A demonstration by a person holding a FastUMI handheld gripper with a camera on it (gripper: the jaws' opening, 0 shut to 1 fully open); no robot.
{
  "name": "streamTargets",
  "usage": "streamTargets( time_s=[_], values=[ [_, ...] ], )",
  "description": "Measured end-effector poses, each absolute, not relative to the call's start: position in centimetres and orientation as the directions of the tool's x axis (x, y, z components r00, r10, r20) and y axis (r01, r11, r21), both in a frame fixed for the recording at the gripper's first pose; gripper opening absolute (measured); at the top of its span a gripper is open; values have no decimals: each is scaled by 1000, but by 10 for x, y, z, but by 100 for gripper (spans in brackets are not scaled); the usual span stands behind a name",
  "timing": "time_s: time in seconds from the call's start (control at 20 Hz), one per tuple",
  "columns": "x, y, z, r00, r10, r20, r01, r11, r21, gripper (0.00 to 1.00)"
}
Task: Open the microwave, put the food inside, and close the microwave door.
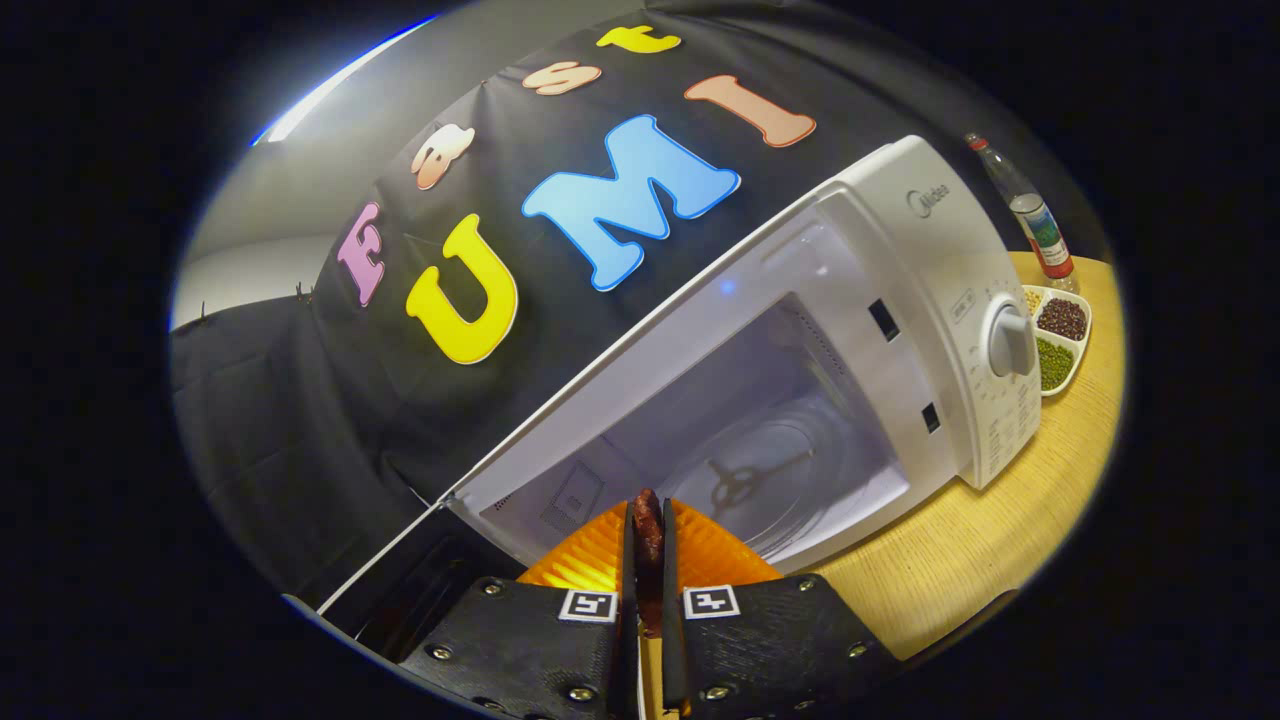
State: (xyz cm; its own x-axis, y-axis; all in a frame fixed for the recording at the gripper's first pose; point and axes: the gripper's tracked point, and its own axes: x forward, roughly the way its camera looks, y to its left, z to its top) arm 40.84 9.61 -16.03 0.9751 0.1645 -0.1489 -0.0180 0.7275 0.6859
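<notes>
Two fingers of the gripper [648, 545] stand almost together, clamped on a dark brown piece of food [647, 530] that sits between them above an orange plate [600, 555]; whether the plate itself is gripped cannot be told. The microwave [900, 300] stands open on the wooden table [1000, 540], its door [400, 590] swung down beside the fingers. The load hangs just before the opening, short of the glass turntable [745, 485]. Carrying it in well likely means keeping it level, clearing the front lip, and setting it at the turntable's middle.
</notes>
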Motion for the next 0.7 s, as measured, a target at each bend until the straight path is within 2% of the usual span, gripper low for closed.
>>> streamTargets(
  time_s=[0.2,0.3,0.4,0.55,0.7],
  values=[
    [449,96,-158,985,137,-108,-15,683,730,9],
    [463,92,-161,993,84,-87,6,689,725,9],
    [476,88,-176,994,38,-101,41,729,683,9],
    [490,81,-185,996,8,-88,57,702,710,11],
    [502,66,-210,988,-50,-147,140,697,703,16]
  ],
)
